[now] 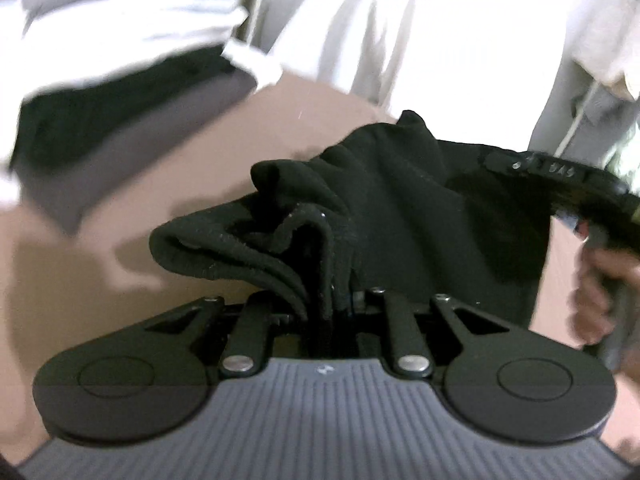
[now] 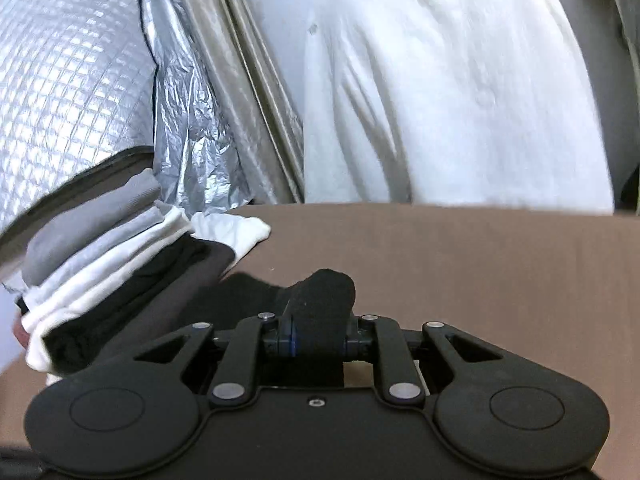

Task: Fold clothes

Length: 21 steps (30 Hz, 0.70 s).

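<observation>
While the brown table (image 2: 480, 264) carries everything in both views, the largest thing on it is the stack of folded clothes (image 2: 120, 280), grey, white and black layers, which lies toward 9 o'clock in the right wrist view and toward 10 o'clock in the left wrist view. Behind the table hangs a white cloth (image 2: 440, 80), and beside it a silver quilted cover (image 2: 68, 80).

The task's thing is the black garment (image 1: 392, 208). It is not flat on the table: it is bunched and stretched between the two tools. Seen from the left gripper (image 1: 332, 292), the cloth runs away toward 1 o'clock, where the right gripper (image 1: 568, 184) comes in from 3 o'clock, with the person's hand (image 1: 600, 292) on its handle. So the long axis of the garment lies from one pair of jaws to the other, roughly 7 to 1 o'clock in this view.

The jaws of the left gripper are nearly together and pinch several folded layers of the black edge. In the right wrist view, the jaws are narrow too and clamp a small black tuft that stands up at 12 o'clock.

Judging from this, both tools are equally engaged, and the next move depends on keeping the held edge taut and level between them. Whether the garment is being opened or brought over into a fold, the pictures do not settle.
</observation>
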{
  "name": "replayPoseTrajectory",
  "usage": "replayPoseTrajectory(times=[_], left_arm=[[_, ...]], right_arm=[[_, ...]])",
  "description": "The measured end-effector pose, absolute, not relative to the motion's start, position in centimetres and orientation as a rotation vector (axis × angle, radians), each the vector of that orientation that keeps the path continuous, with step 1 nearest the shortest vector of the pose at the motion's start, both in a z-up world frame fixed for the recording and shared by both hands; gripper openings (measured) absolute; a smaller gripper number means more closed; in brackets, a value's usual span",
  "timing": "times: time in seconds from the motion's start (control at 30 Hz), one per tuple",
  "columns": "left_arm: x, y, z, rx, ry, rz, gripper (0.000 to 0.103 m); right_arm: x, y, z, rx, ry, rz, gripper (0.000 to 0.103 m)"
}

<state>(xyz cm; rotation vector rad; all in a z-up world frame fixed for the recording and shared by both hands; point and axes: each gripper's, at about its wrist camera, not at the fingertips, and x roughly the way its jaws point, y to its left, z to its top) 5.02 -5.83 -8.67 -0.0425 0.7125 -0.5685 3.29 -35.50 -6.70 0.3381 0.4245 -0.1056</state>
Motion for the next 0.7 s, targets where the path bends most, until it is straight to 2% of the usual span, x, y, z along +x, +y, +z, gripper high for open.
replayPoseTrajectory(times=[0.1,0.13,0.17,0.23,0.3,0.33,0.4,0.6,0.67,0.7], left_arm=[[7.4,-7.0,-10.3,-0.025,0.742,-0.586,0.015],[7.9,-6.9,-10.7,-0.040,0.757,-0.588,0.016],[8.2,-6.7,-10.9,-0.063,0.773,-0.586,0.017],[8.6,-6.1,-11.4,-0.109,0.806,-0.583,0.018],[9.1,-5.5,-11.8,-0.155,0.838,-0.580,0.019],[9.4,-5.3,-12.1,-0.178,0.854,-0.578,0.023],[9.9,-4.7,-12.5,-0.224,0.886,-0.574,0.032],[10.7,-4.2,-13.7,-0.272,0.925,-0.567,0.036],[10.7,-4.3,-13.9,-0.260,0.921,-0.565,0.046],[10.6,-4.3,-14.0,-0.260,0.919,-0.562,0.047]], right_arm=[[3.2,-36.2,-6.2,0.313,0.447,-0.161,0.023],[3.7,-36.4,-6.5,0.317,0.476,-0.196,0.028],[4.2,-36.8,-6.9,0.314,0.514,-0.238,0.039],[4.9,-37.1,-7.4,0.318,0.571,-0.300,0.040],[4.0,-38.0,-7.7,0.386,0.581,-0.286,0.049],[2.9,-38.8,-8.0,0.458,0.576,-0.242,0.058],[1.0,-39.8,-9.0,0.578,0.585,-0.172,0.060],[-1.4,-40.7,-14.4,0.859,0.657,-0.062,0.065],[-1.0,-40.0,-15.8,0.915,0.652,-0.020,0.070],[-0.9,-39.5,-16.3,0.938,0.641,-0.007,0.073]])
